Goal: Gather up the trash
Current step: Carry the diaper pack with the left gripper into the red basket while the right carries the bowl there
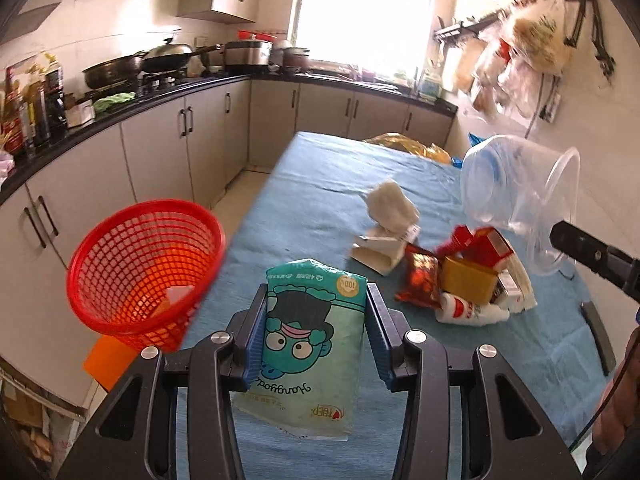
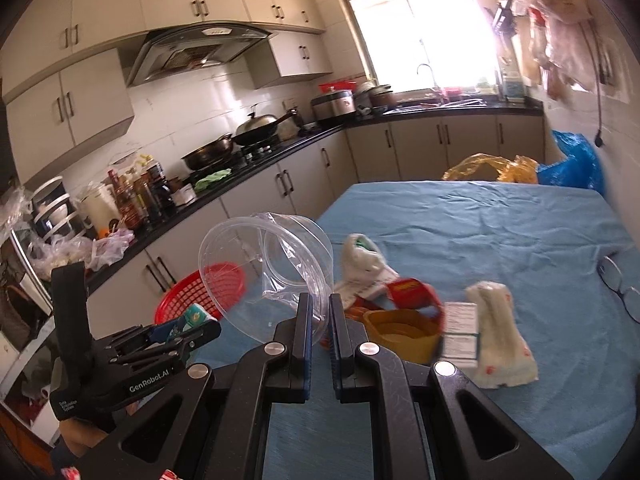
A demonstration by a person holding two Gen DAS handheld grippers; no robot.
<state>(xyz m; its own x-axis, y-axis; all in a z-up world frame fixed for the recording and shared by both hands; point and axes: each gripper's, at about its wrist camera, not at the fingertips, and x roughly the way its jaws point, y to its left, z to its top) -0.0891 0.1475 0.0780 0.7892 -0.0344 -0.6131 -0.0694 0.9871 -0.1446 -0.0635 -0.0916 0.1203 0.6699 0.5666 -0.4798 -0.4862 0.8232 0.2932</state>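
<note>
Left gripper (image 1: 316, 312) clamping green tissue pack (image 1: 314, 344), right gripper (image 2: 320, 320) pinching clear plastic tub (image 2: 272, 264) by its rim: carry both squarely over red basket (image 1: 140, 268) before release.

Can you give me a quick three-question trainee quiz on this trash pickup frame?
1. True or false: the left gripper is shut on a green tissue pack.
2. What does the right gripper hold by its rim?
A. the red basket
B. the clear plastic tub
C. the yellow box
3. Fill in: the red basket sits beyond the table's ____ edge in the left wrist view.

Key:
1. True. The pack sits clamped between both pads.
2. B. The narrow jaws pinch the tub's thin rim, and the tub hangs tilted above the table.
3. Left. The basket is off the blue cloth, with a little trash inside.
</note>
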